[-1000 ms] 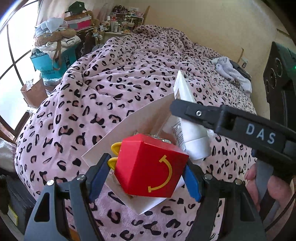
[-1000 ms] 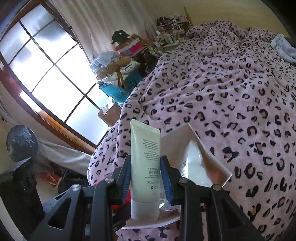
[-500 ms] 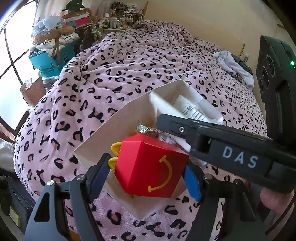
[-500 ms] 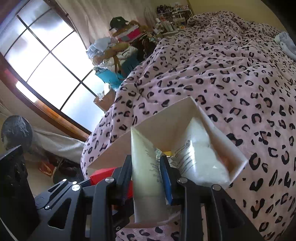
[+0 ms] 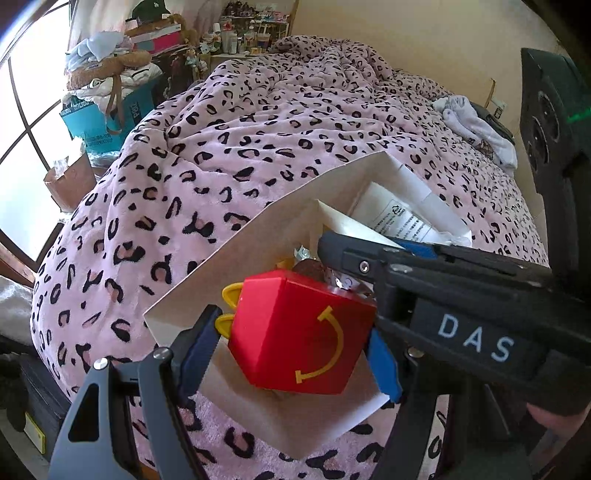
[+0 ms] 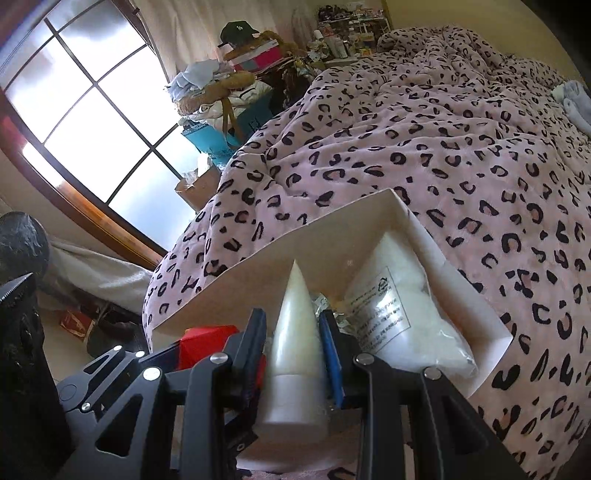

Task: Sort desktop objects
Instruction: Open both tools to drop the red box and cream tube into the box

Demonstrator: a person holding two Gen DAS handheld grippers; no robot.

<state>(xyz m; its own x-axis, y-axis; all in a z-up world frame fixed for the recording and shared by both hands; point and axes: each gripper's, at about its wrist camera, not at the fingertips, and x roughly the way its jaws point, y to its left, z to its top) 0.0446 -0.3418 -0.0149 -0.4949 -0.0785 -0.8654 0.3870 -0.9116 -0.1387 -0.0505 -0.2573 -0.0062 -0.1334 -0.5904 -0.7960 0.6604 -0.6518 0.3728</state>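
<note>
A white cardboard box (image 5: 236,251) (image 6: 332,229) lies open on the pink leopard-print bedspread. My left gripper (image 5: 295,343) is shut on a red cube-shaped box (image 5: 299,332) with a yellow arc, held over the box's near corner. My right gripper (image 6: 293,325) is shut on a white cream tube (image 6: 297,325), tipped forward with its flat end pointing into the box. In the left wrist view the right gripper's black body (image 5: 461,310) crosses above the red box. A white plastic pouch (image 6: 399,314) (image 5: 399,218) and foil-wrapped items (image 5: 306,266) lie inside.
Bedspread (image 5: 295,122) stretches beyond the box. A teal bag (image 5: 107,114) piled with clothes and a cluttered shelf (image 5: 255,29) stand at the far left beside the window. White cloth (image 5: 476,129) lies at the bed's right edge. A brown paper bag (image 5: 70,181) sits below the bed.
The right gripper has tilted the tube from upright down into the box. Both grippers have moved closer over the box. The red box stays gripped.
</note>
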